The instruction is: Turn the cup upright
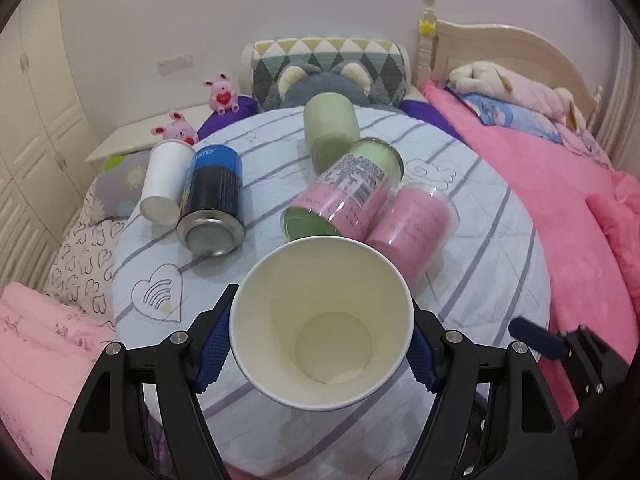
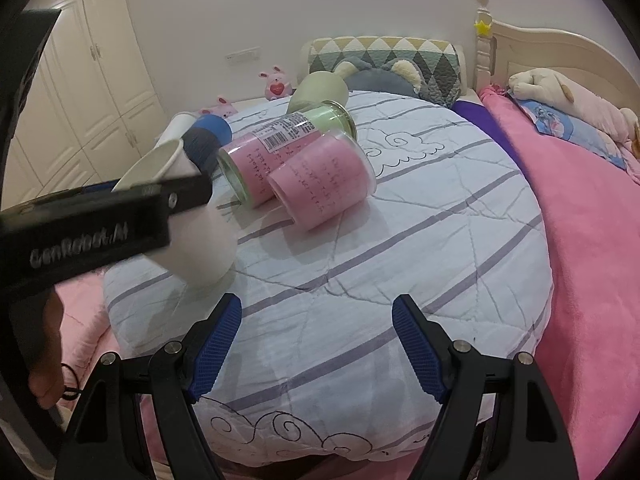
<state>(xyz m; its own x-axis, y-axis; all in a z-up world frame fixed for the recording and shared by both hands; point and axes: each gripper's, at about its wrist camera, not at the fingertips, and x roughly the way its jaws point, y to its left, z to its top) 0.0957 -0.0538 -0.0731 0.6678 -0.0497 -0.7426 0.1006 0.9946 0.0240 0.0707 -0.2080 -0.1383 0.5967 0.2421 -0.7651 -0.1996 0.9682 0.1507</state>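
Between the left gripper's (image 1: pixel 322 334) closed jaws, the paper cup (image 1: pixel 322 320) hangs tilted over the striped quilt's (image 2: pixel 360 280) near edge, jars (image 1: pixel 352 196) just behind it, while the right gripper (image 2: pixel 316 346) gapes empty above bare quilt.

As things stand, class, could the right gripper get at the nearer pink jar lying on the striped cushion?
Probably yes: the right gripper is open and empty, and bare striped cushion lies between it and the pink jar. The left gripper, holding the paper cup, stays off to one side.
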